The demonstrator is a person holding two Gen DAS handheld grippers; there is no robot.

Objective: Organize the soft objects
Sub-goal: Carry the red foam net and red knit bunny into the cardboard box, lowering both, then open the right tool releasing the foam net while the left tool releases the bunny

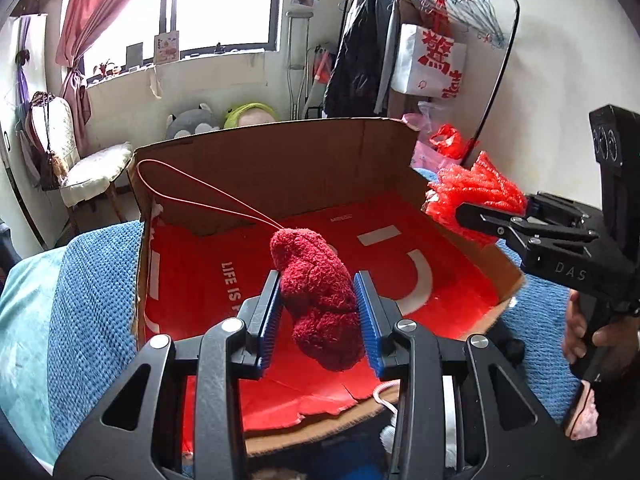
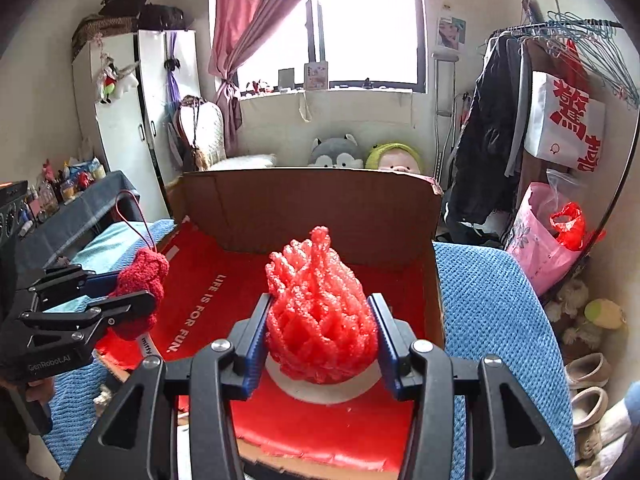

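Note:
My left gripper (image 1: 320, 312) is shut on a dark red fuzzy plush (image 1: 316, 292) with a thin red cord loop (image 1: 192, 196), held above the open cardboard box (image 1: 280, 160). The same plush (image 2: 140, 292) shows at the left of the right wrist view, in the left gripper (image 2: 132, 292). My right gripper (image 2: 320, 328) is shut on a bright red foam net (image 2: 320, 312), also above the box (image 2: 312, 200). From the left wrist view the foam net (image 1: 472, 192) hangs at the box's right edge in the right gripper (image 1: 476, 212). The box floor (image 2: 200, 300) is lined with red printed paper.
The box rests on a blue knitted blanket (image 1: 92, 292) that spreads to both sides (image 2: 492, 312). Behind it are plush toys (image 2: 336, 152), a chair (image 1: 92, 164), a clothes rack (image 1: 420, 40) and a pink bag (image 2: 540, 236). Slippers (image 2: 588, 372) lie on the floor at the right.

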